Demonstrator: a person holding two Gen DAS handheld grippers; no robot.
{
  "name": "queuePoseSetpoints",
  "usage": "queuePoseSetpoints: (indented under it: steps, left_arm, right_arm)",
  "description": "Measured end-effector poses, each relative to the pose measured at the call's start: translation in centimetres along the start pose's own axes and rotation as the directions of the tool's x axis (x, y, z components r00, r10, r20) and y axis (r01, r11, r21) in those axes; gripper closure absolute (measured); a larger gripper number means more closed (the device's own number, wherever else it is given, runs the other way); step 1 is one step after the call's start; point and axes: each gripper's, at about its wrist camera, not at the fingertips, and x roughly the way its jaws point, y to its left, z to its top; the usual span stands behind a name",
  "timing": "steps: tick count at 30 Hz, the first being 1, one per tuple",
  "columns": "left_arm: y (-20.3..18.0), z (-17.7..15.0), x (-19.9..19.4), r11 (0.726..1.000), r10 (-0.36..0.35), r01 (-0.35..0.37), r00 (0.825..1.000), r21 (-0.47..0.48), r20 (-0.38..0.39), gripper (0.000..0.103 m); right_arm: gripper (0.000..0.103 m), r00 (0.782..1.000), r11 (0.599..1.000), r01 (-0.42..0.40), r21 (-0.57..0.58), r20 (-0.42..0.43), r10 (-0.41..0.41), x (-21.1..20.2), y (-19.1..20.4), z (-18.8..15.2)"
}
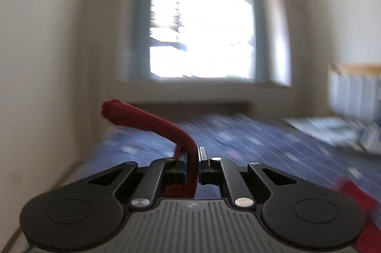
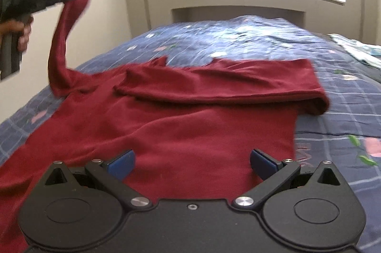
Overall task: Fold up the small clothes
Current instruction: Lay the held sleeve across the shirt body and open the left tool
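A: Covering the whole scene, a blue quilted bedspread (image 2: 238, 38), grid-stitched with small flowers, carries the dark red knit top (image 2: 178, 124); its right sleeve (image 2: 226, 83) lies folded across the chest.

B: And the left sleeve (image 2: 62, 38)?

A: Lifted at far left, its cuff pinched in the clamped left gripper (image 1: 198, 164). That soft, stretchy cloth could slip free, or drag the body askew.

B: Right gripper (image 2: 191, 159)?

A: Jaws wide apart, empty, near the hem.
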Motion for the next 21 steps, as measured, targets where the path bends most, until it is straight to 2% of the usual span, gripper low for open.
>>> queuePoseSetpoints:
  steps: [2, 4, 7, 9, 10, 12, 13, 14, 16, 17, 19, 21]
  left_arm:
    - [-2.6, -1.6, 1.8, 0.994, -0.083, 0.088, 0.994, 0.067, -0.069, 0.095]
    - [-4.5, -3.9, 3.6, 0.974, -0.141, 0.163, 0.979, 0.154, -0.148, 0.095]
    - [-8.2, -7.8, 5.1, 0.917, -0.191, 0.272, 0.941, 0.29, -0.278, 0.095]
    - [-11.5, -9.8, 3.7, 0.872, -0.2, 0.326, 0.918, 0.365, -0.342, 0.092]
    - [-13.6, -10.8, 3.1, 0.846, -0.197, 0.345, 0.911, 0.406, -0.363, 0.087]
    - [-15.5, -12.2, 1.1, 0.818, -0.199, 0.37, 0.9, 0.44, -0.388, 0.062]
    - [-15.6, -12.7, 0.7, 0.812, -0.212, 0.386, 0.894, 0.438, -0.395, 0.042]
    - [-15.8, -13.1, 0.3, 0.812, -0.226, 0.396, 0.891, 0.43, -0.394, 0.03]
    - [-15.7, -13.0, -0.8, 0.819, -0.257, 0.414, 0.883, 0.397, -0.392, 0.024]
    - [-15.4, -12.6, -1.5, 0.828, -0.265, 0.418, 0.88, 0.375, -0.394, 0.017]
    - [-14.5, -12.0, -1.9, 0.855, -0.266, 0.402, 0.883, 0.328, -0.387, 0.009]
    - [-13.5, -11.5, -2.5, 0.88, -0.266, 0.387, 0.882, 0.277, -0.388, 0.006]
  right_arm:
    - [0.0, 1.0, 1.0, 0.023, 0.018, 0.002, -0.023, -0.6, -0.8, 0.1]
    - [0.0, 0.999, 0.999, 0.041, 0.032, -0.006, -0.04, -1.1, -1.7, 0.1]
    - [0.0, 0.998, 0.997, 0.064, 0.053, -0.019, -0.063, -2.0, -3.1, -0.2]
    - [0.0, 0.996, 0.995, 0.083, 0.052, -0.023, -0.082, -2.4, -3.7, -0.5]
    - [0.0, 0.996, 0.995, 0.091, 0.052, -0.025, -0.09, -2.6, -4.0, -0.7]
    - [0.0, 0.995, 0.993, 0.102, 0.057, -0.03, -0.1, -2.8, -4.7, -1.1]
    - [0.0, 0.994, 0.992, 0.106, 0.062, -0.032, -0.104, -2.9, -5.0, -1.3]
    - [0.0, 0.994, 0.991, 0.111, 0.069, -0.033, -0.109, -2.9, -5.3, -1.5]
    - [0.0, 0.993, 0.989, 0.118, 0.093, -0.033, -0.115, -2.8, -6.0, -1.6]
    - [0.0, 0.993, 0.987, 0.117, 0.109, -0.032, -0.115, -2.8, -6.4, -1.5]
    - [0.0, 0.993, 0.983, 0.116, 0.143, -0.023, -0.114, -2.8, -7.0, -1.3]
    - [0.0, 0.994, 0.979, 0.113, 0.171, -0.012, -0.112, -2.7, -7.3, -1.1]
